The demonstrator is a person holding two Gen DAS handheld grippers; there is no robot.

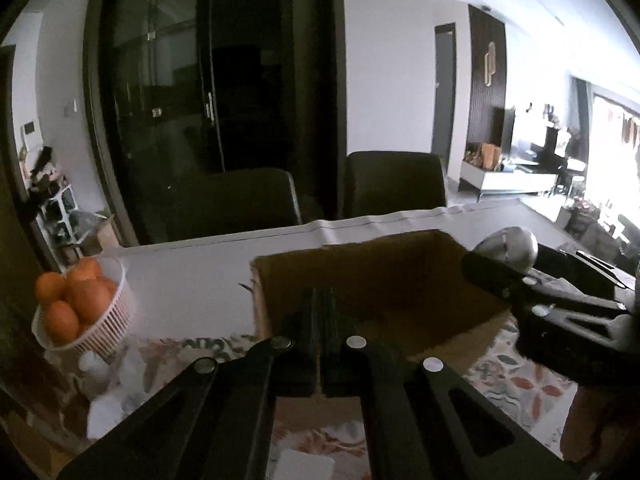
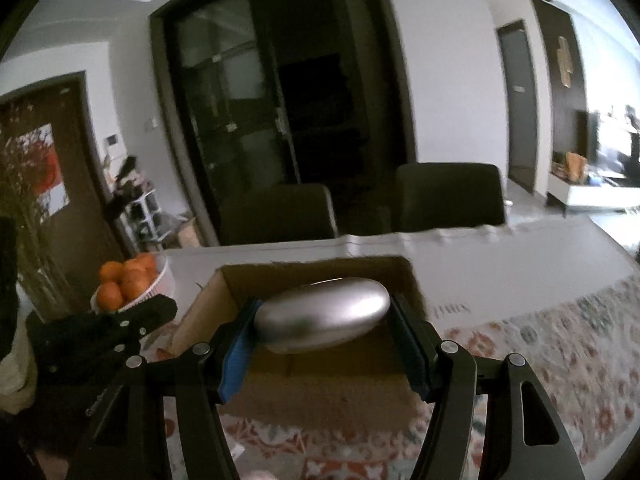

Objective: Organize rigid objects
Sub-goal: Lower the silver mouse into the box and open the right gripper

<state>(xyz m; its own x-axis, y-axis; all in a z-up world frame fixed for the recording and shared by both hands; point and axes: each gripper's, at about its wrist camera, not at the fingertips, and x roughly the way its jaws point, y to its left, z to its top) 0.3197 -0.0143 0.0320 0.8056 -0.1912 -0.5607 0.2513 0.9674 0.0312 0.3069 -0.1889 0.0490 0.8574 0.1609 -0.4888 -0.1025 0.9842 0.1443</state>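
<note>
Two hand-held grippers over one desk (image 2: 500,280), patterned cloth on its near part. Biggest task item: open cardboard box (image 2: 320,360), right ahead of and below both hand-held grippers. Nothing visible inside it, though part of the floor is hidden.

Right hand-held gripper (image 2: 323,326): clamped on a smooth silver oval object (image 2: 324,320), one pad at each long end, held above the box's open top. In the left wrist view the same oval (image 1: 508,246) sits off to the right, past the box's right wall (image 1: 472,280).

Left hand-held gripper (image 1: 320,320): fingers pressed together, nothing between them, hovering over the near box rim. From the right wrist view it is off to the left (image 2: 160,308).

White basket of oranges (image 1: 80,308) sits to the left of the left hand-held gripper, apart from the box.

Step in hand, likely: drop the oval in the box. Doing it well: lower until it is close to the box floor before spreading the fingers; polished and rounded, so it may roll or slip out sideways. Keep it centred, clear of the walls. Left one could steady the near rim.
</note>
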